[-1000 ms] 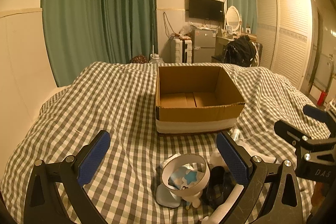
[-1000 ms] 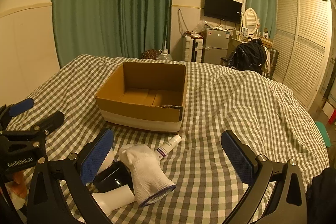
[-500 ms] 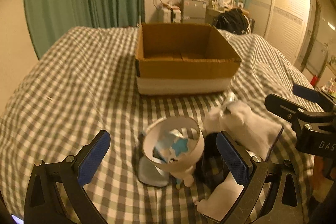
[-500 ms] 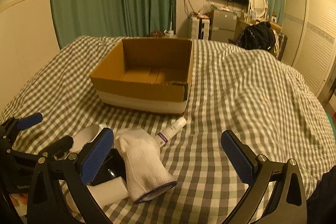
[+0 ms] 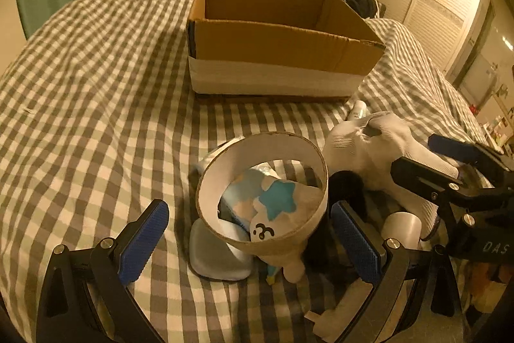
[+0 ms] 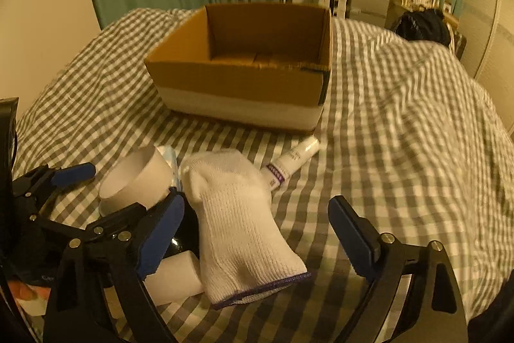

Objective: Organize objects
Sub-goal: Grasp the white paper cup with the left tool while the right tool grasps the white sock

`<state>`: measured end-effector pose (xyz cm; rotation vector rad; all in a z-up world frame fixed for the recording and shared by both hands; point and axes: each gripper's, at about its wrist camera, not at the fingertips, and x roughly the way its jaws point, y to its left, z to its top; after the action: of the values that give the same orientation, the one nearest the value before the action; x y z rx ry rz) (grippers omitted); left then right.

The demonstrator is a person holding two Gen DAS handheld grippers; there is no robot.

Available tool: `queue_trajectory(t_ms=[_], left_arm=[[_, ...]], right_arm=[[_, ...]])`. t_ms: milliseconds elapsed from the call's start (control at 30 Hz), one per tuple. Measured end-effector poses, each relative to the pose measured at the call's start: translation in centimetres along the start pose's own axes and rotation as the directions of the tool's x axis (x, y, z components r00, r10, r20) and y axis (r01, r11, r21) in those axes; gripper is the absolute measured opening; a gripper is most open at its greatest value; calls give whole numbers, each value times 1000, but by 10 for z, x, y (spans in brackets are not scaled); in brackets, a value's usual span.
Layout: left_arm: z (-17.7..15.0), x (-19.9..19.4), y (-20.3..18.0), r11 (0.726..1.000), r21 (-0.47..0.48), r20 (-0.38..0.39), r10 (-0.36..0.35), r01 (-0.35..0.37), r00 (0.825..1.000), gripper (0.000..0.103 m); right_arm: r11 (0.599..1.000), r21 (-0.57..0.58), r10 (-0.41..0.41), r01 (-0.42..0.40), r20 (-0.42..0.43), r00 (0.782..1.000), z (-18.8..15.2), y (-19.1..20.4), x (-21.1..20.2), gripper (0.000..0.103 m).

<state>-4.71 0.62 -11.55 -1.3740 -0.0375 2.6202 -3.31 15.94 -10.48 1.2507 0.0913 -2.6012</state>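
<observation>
Both wrist views sit low over the bed, facing the cardboard box. The left looks from the left, the right from the right. Both share the box and the white sock, seen close.

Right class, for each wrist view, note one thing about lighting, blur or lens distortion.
Left wrist view: warm yellow light, fisheye bending the cardboard box edges, dark vignette at the corners, fairly sharp. Right wrist view: same warm cast, slight motion blur softening the white sock and the checked bedspread, far room out of focus.
</observation>
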Motion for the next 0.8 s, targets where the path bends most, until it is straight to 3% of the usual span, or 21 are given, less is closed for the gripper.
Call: queue_trajectory(t_ms=[233,333,500,800], left_arm=[[10,22,2,998,10,-48,-54,54,997,103],[14,29,4,996,2,-65,-87,87,994,102],[11,24,4,993,9,-53,-121,121,991,88],[15,-4,-3,997,31,-6,-76,76,997,88]], right_arm=[[998,44,37,-36,-34,999,-2,-7,10,74],[997,53,51,-49,-35,998,-3,-7,11,61],[995,62,83,-81,-29,996,-4,-7,10,42],[998,38,44,-45,30,999,-4,-1,-9,34]])
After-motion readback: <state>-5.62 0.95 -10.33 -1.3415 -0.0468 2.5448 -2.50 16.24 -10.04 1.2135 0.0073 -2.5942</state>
